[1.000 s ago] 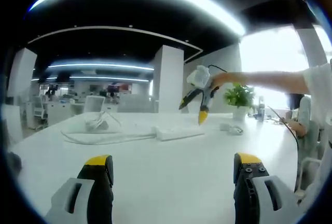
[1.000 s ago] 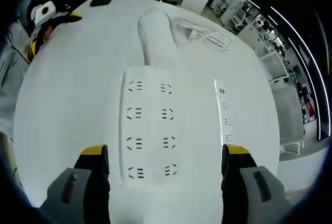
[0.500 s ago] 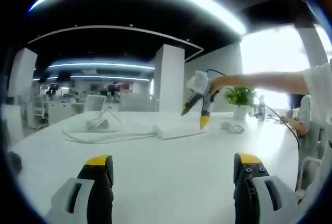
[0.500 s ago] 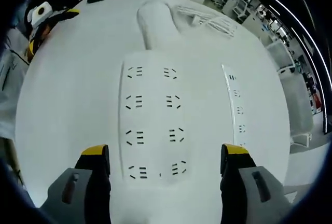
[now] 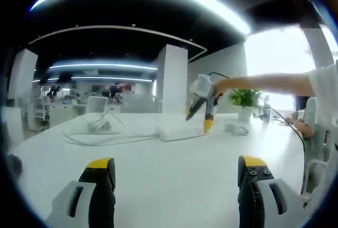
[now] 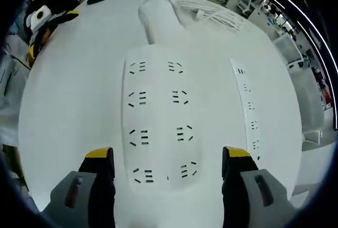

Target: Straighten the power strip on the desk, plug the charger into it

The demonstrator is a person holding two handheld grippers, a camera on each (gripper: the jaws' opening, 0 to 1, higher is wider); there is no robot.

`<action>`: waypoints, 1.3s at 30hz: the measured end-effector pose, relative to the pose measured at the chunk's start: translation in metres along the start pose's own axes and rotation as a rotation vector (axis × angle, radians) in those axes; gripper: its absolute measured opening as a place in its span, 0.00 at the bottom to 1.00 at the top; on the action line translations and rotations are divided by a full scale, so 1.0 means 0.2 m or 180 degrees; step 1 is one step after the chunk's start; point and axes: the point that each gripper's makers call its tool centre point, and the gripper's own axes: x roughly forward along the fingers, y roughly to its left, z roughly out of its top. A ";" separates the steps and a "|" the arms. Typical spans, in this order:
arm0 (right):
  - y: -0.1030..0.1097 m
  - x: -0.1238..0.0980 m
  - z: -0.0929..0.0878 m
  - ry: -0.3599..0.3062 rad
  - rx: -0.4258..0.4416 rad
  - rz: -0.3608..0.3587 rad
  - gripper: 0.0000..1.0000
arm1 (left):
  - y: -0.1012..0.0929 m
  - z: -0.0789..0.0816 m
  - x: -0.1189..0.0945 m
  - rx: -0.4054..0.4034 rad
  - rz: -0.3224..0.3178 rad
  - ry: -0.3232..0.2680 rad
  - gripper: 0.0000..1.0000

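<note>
Because the flat white plastic power strip [image 6: 158, 122] runs off the lower edge of the right gripper view, its near end is hidden; eight socket groups can be counted on it, in two columns of four. A second, narrow white strip [image 6: 248, 114] with a single row of five small sockets lies just beside it, its far side hard to make out against the round white desk [image 6: 68, 106]. The thick white cable [image 6: 156, 19] leaves the strip's far end, with loose white cords [image 6: 214, 14] bunched beyond it. No charger can be told apart in either view.

The right gripper [image 6: 166, 157] hangs above the strip with its yellow-tipped jaws spread wide to either side, gripping nothing. In the left gripper view the left gripper [image 5: 177, 167] is likewise wide open and empty over bare desk [image 5: 169, 170]. Farther off there, the right gripper [image 5: 203, 109] points down over the strip [image 5: 182, 132], held by a person's outstretched arm [image 5: 269, 83]. A small green potted plant [image 5: 244, 101] stands behind, blurred by the bright window.
</note>
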 end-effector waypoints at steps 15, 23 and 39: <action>0.05 0.04 -0.01 0.0009 0.0099 0.0208 0.66 | 0.02 0.00 -0.01 -0.0009 0.0019 -0.0007 0.99; 0.03 0.04 -0.04 0.0044 0.0203 0.0168 0.62 | 0.02 0.00 -0.01 -0.0012 0.0016 -0.0006 0.99; 0.03 0.06 -0.03 0.0109 0.0213 0.0125 0.61 | 0.02 -0.02 -0.01 -0.0030 0.0008 0.0005 0.99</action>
